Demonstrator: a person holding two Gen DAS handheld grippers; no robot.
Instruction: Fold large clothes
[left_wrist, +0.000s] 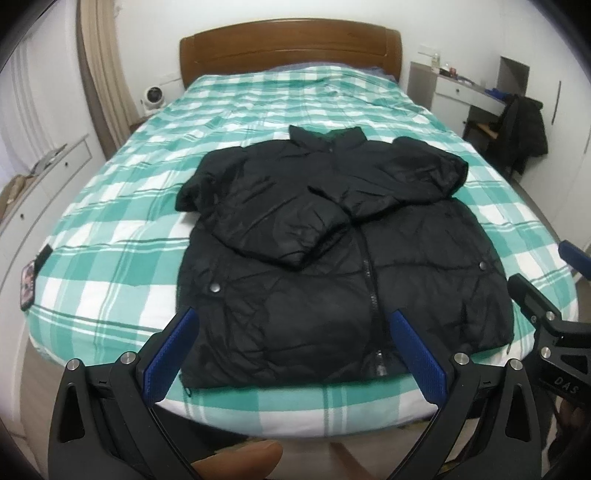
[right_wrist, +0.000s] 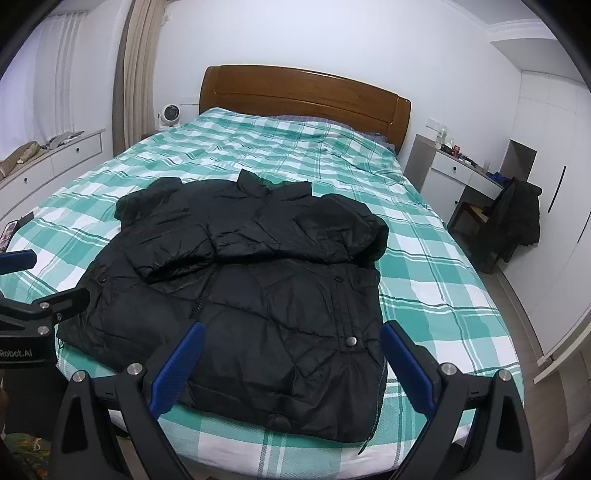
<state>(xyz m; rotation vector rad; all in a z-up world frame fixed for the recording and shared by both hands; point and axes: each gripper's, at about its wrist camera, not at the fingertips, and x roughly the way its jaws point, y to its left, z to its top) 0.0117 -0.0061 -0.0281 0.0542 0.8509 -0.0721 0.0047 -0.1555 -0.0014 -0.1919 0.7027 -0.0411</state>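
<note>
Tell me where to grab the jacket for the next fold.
Grip the jacket by its hem corners nearest the bed's foot, coming from that side. Both sleeves already lie folded across the chest, the hem is a free, flat edge, and both open hand-held grippers hover there: left, right.

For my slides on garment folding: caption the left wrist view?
Open left gripper hovers above black puffer jacket, sleeves folded across its chest, on green-checked bed.

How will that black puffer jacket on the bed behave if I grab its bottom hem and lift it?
The black puffer jacket looks quilted and puffy, so probably floppy: the hem would likely rise while the rest drapes and drags. Its shell looks shiny, so it may slide in the pads and over the checked bedspread. The sleeves lie folded across the chest and may flop open.
</note>
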